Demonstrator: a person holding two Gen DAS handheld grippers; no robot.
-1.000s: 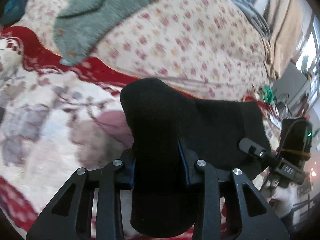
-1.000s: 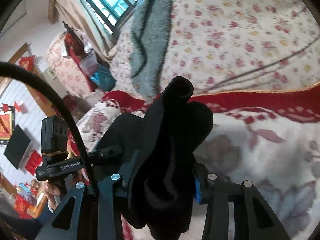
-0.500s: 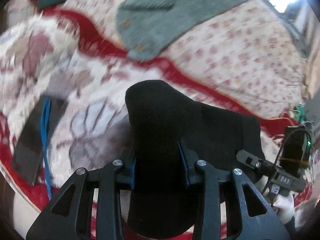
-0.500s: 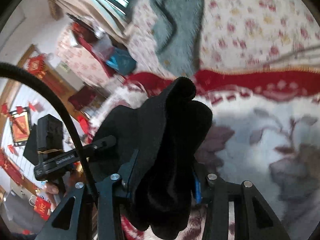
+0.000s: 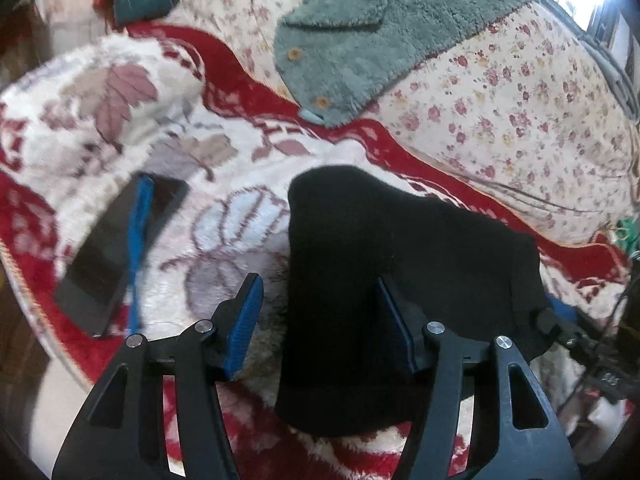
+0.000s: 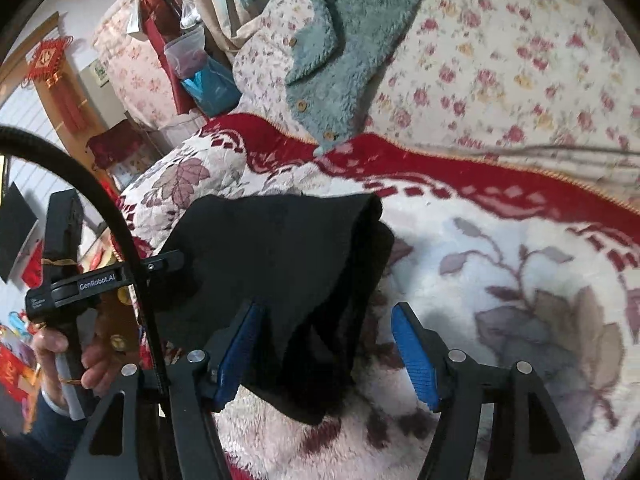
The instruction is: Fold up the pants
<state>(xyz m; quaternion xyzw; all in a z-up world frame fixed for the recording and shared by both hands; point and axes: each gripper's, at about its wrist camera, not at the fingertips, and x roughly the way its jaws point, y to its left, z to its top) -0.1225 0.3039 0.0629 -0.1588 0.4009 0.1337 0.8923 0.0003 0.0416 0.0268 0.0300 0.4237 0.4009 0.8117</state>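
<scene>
The black pants [image 5: 384,264] lie in a folded bundle on the white, red-bordered floral blanket [image 5: 224,216]. My left gripper [image 5: 320,312] is open; the fabric lies between its blue pads, against the right pad. In the right wrist view the same pants [image 6: 280,264] sit between the spread blue pads of my open right gripper [image 6: 328,340], closer to its left pad. The left gripper's handle [image 6: 76,284] and the hand holding it show at the left of that view.
A dark phone with a blue strip [image 5: 120,248] lies on the blanket left of the pants. A grey-green fleece cardigan [image 5: 380,36] lies on the flowered quilt [image 5: 500,100] behind. The blanket's edge runs along the lower left.
Both grippers have opened and let go of the pants, which now rest on the blanket. Both views have swung down toward the bed; the phone has come into view.
</scene>
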